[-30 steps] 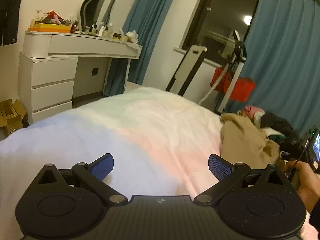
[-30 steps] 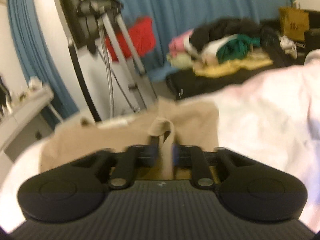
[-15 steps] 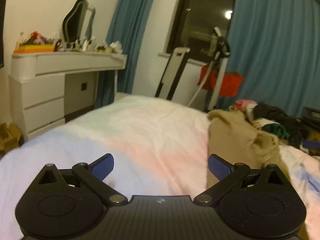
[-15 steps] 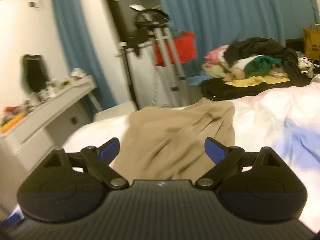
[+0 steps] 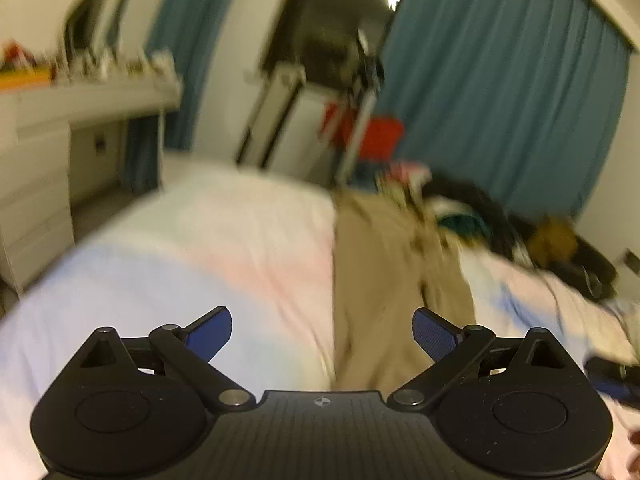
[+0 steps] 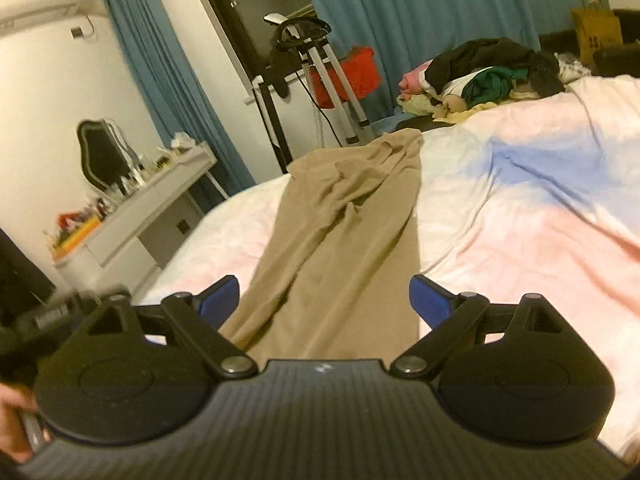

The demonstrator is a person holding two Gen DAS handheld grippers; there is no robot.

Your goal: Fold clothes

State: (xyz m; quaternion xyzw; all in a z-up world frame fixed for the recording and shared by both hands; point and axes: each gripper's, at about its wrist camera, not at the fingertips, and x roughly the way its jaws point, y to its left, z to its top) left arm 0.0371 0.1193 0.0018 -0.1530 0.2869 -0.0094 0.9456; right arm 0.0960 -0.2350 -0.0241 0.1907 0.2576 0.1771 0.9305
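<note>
A tan garment (image 6: 340, 232) lies stretched lengthwise on the pastel bedspread (image 6: 520, 208), running from my right gripper toward the bed's far edge. My right gripper (image 6: 324, 300) stands open above its near end, nothing between the blue pads. In the blurred left wrist view the same tan garment (image 5: 384, 280) lies right of centre on the bedspread (image 5: 200, 264). My left gripper (image 5: 322, 334) is open too, its right pad over the garment's edge and its left pad over bare cover. Part of the other gripper (image 5: 612, 372) shows at the right edge.
A pile of mixed clothes (image 6: 480, 76) lies beyond the bed by blue curtains (image 6: 440, 8). A white dressing table (image 6: 152, 200) with a mirror and small items stands at the left. A metal stand with a red bag (image 6: 352, 76) is near the window. A hand (image 6: 16, 420) shows at bottom left.
My right gripper let go of the tan fabric, opened wide and drew back along the garment, which now lies flat. My left gripper swung right, bringing the garment in front of it.
</note>
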